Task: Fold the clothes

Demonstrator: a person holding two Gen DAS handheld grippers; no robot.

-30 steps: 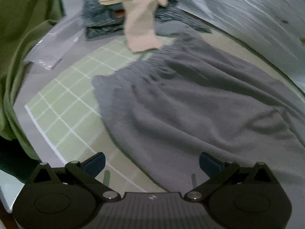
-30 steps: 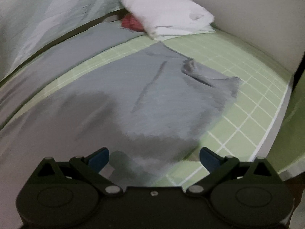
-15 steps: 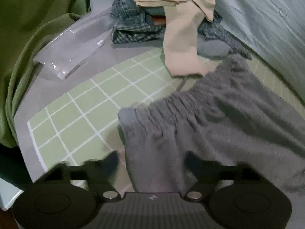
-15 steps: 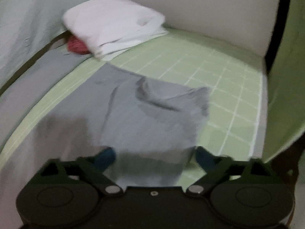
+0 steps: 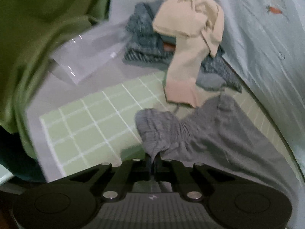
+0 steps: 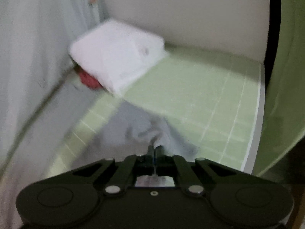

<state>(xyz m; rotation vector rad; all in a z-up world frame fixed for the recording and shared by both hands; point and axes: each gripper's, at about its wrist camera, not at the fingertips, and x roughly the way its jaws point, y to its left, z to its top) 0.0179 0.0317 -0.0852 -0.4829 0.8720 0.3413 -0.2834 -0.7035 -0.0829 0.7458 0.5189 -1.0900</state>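
We are holding the grey shorts (image 5: 200, 133) stretched lengthwise between left gripper (image 5: 152, 159) and right gripper (image 6: 154, 149), both clamped on opposite ends.

1. We see the right wrist view smeared by motion: the white bundle (image 6: 116, 57) beyond the right tongs (image 6: 154, 149) lacks clear edges.
2. It hides most of a red item (image 6: 88, 80).
3. The grey garment (image 5: 209, 133) leaves the frame right of the left tongs (image 5: 152, 159).
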